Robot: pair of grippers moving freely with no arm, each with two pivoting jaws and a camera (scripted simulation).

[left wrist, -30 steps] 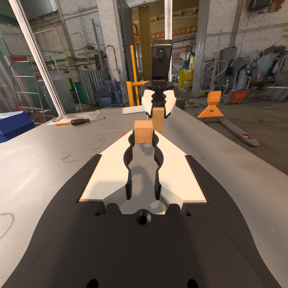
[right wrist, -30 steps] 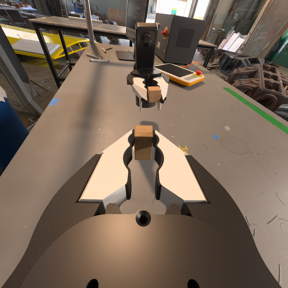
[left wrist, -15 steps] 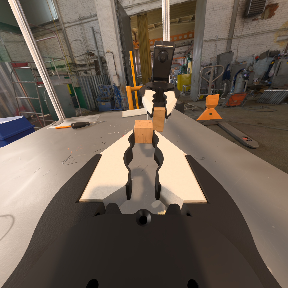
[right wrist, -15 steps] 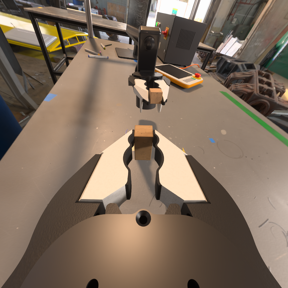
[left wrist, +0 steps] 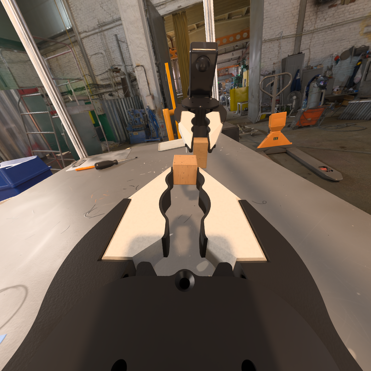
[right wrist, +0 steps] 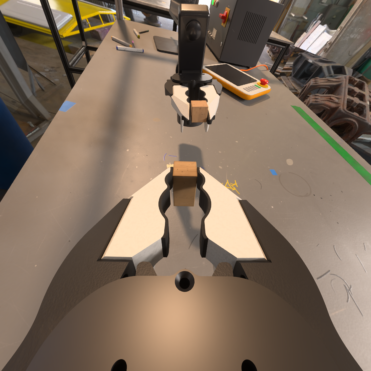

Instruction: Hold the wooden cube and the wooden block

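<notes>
My left gripper (left wrist: 184, 172) is shut on the wooden cube (left wrist: 184, 169), held above the grey table. My right gripper (right wrist: 184, 174) is shut on the taller wooden block (right wrist: 184, 183), also held above the table. The two grippers face each other. In the left wrist view the right gripper (left wrist: 199, 146) shows beyond with the block (left wrist: 200, 152) hanging below its tips. In the right wrist view the left gripper (right wrist: 193, 118) shows farther off with the cube (right wrist: 199, 111).
In the left wrist view a screwdriver (left wrist: 112, 163), a metal sheet (left wrist: 104, 158) and a white tray (left wrist: 170, 145) lie at the far end of the table (left wrist: 50, 220). In the right wrist view an orange-edged pendant (right wrist: 234, 80), a grey control box (right wrist: 245, 30), a dark pad (right wrist: 165, 43) and markers (right wrist: 129, 48) lie beyond.
Both grippers have risen with their pieces still gripped. In the right wrist view the table sinks and the left gripper drops lower in the picture; the shadows under them have spread.
</notes>
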